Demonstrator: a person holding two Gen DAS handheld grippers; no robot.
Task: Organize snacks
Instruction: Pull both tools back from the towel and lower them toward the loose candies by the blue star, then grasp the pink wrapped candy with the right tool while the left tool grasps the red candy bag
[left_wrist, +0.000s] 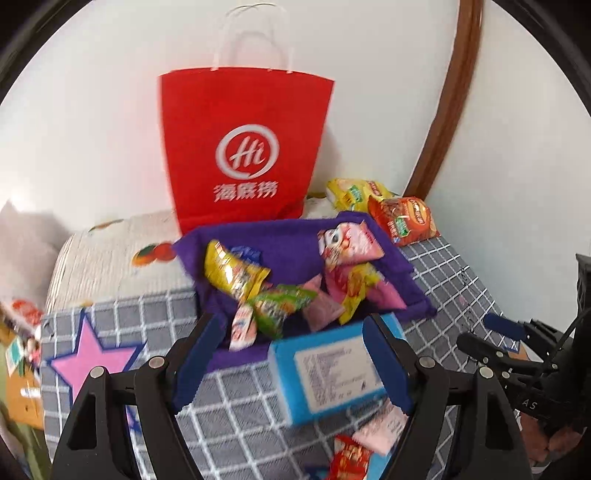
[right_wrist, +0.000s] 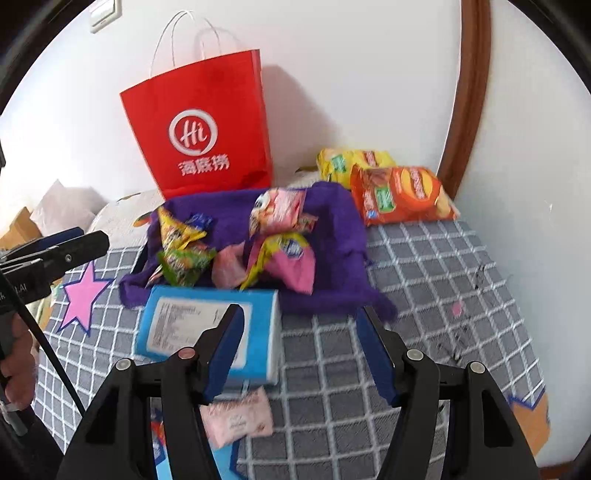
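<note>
While both claws hover over the checked bedcover (right_wrist: 424, 266), the left gripper (left_wrist: 295, 354) stands open with the blue box (left_wrist: 328, 373) between its fingers; I cannot tell whether the pads touch it. The right gripper (right_wrist: 301, 350) gapes open and empty over bare cover. Nearest lies a pink sachet (right_wrist: 236, 417); beyond the box the purple cloth bin (right_wrist: 332, 221) holds loose snack packets. Two crisp bags (right_wrist: 399, 192) sit at the far corner beside the red paper bag (right_wrist: 199, 136). The bin's soft walls sag, so a box pushed in hard could spill packets.
</note>
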